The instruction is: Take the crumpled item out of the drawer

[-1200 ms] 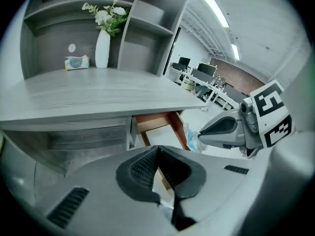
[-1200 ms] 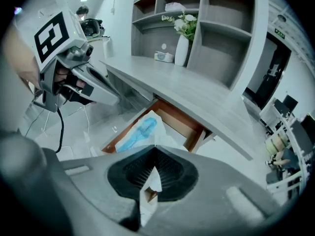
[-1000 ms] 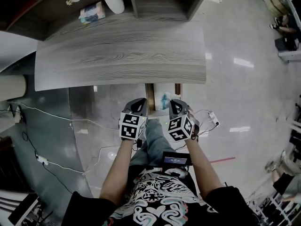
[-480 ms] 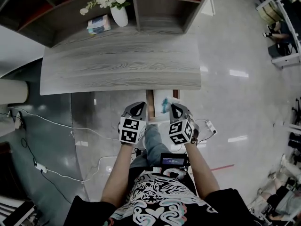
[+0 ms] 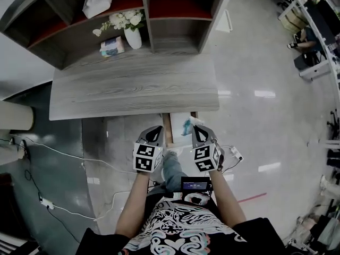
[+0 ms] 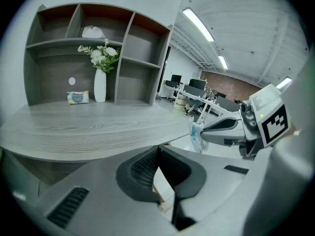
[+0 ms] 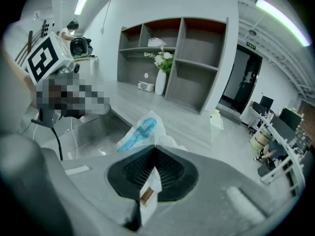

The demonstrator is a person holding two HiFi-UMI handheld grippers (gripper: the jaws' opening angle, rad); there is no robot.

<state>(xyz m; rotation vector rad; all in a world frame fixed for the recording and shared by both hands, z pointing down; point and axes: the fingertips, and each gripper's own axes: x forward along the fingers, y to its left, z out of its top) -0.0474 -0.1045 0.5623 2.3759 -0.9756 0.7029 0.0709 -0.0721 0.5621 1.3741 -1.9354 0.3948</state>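
The right claw (image 7: 154, 147) is closed on the crumpled item (image 7: 141, 131) — a white wrapper with blue print — which sticks out past its tips. It is held in the air over the pulled-out drawer (image 5: 168, 130), just below the front edge of the counter (image 5: 133, 92). The left claw (image 6: 157, 150) is closed too, with nothing between its jaws — level beside the right one.

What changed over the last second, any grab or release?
No grab or release. The head view pulled back: more of the shelf unit shows and the desk looks smaller. Both grippers kept their places side by side just short of the desk edge. The right gripper stays shut on the crumpled item over the drawer; the left gripper stays shut and empty.
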